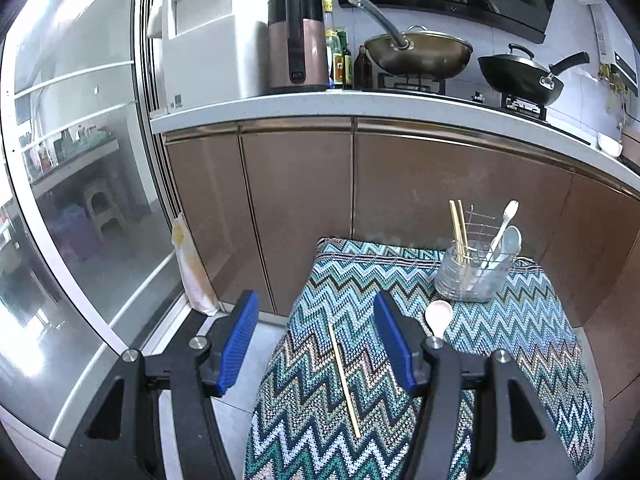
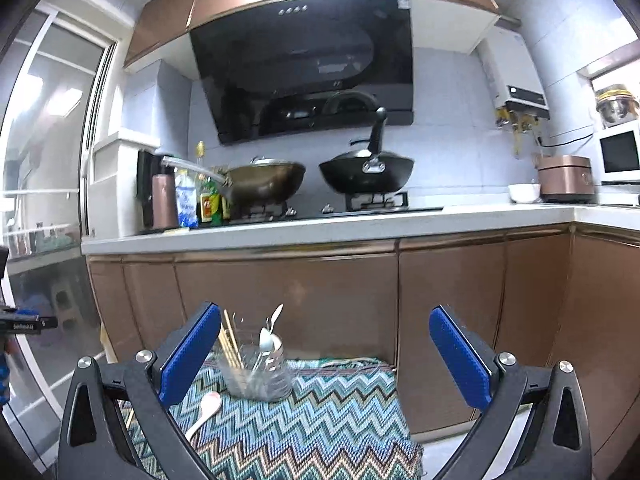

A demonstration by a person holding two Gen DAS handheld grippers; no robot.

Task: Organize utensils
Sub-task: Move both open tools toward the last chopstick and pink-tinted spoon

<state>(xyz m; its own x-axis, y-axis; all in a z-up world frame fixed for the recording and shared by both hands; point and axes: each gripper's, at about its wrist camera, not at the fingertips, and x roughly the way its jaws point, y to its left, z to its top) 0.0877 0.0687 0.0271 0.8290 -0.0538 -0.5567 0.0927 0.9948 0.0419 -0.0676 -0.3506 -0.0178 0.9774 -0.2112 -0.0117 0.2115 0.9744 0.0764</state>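
Your left tool (image 1: 316,344) stood wide open, empty, above a loose chopstick (image 1: 344,380); your right tool (image 2: 324,356) likewise gaped, holding nothing.

cloth (image 1: 500,320) teal/blk/wht zigzag | spoon (image 1: 439,314) wht | chopstick (image 1: 344,380) tan | claw pads (image 1: 240,344) blue

Low surface draped in a zigzag cloth (image 1: 500,320) of teal, blue and tan, set against brown cabinet doors. Carries 3 things directly: a clear utensil holder (image 1: 472,276) near the far right corner; just in front of the holder, a white spoon (image 1: 438,316) lying flat; farther front and left of the holder, 1 loose chopstick (image 1: 344,380) lying lengthwise on the cloth.
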